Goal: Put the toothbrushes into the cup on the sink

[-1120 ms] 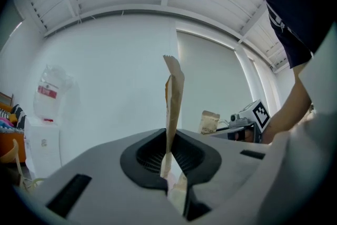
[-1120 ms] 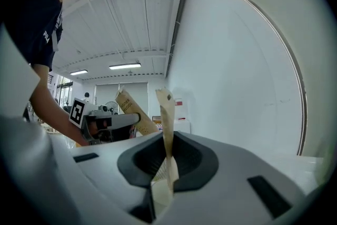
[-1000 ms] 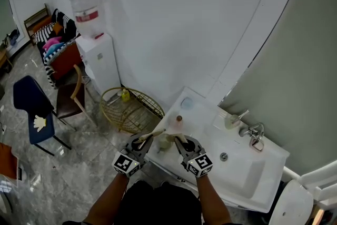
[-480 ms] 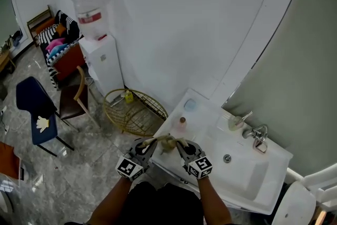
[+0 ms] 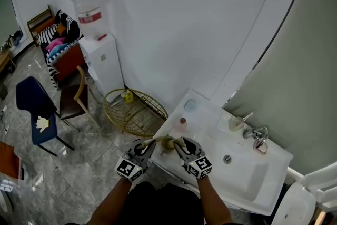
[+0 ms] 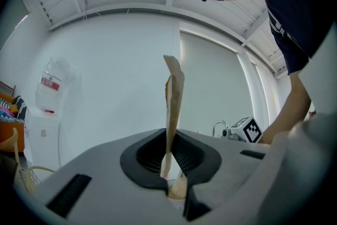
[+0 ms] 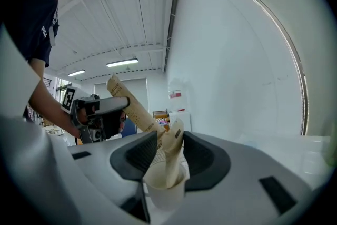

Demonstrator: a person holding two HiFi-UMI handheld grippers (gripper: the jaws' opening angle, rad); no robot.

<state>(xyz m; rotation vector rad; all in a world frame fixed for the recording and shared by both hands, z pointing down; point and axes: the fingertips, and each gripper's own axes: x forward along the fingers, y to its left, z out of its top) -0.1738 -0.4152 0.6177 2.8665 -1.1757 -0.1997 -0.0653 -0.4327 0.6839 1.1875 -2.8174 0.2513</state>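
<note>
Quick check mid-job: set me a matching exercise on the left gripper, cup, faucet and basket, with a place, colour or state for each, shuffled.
1 left gripper
2 cup
3 faucet
4 basket

A gold wire
B shut on a toothbrush
C on the sink's edge
D chrome

Pairs: 1-B, 2-C, 3-D, 4-A

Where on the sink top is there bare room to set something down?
Bare: the strip of sink top between the bottle and the basin. Crowded: the near-left corner, where the cup sits between the left gripper, shut on a toothbrush, and the right gripper, jaws just opened round another.
</note>
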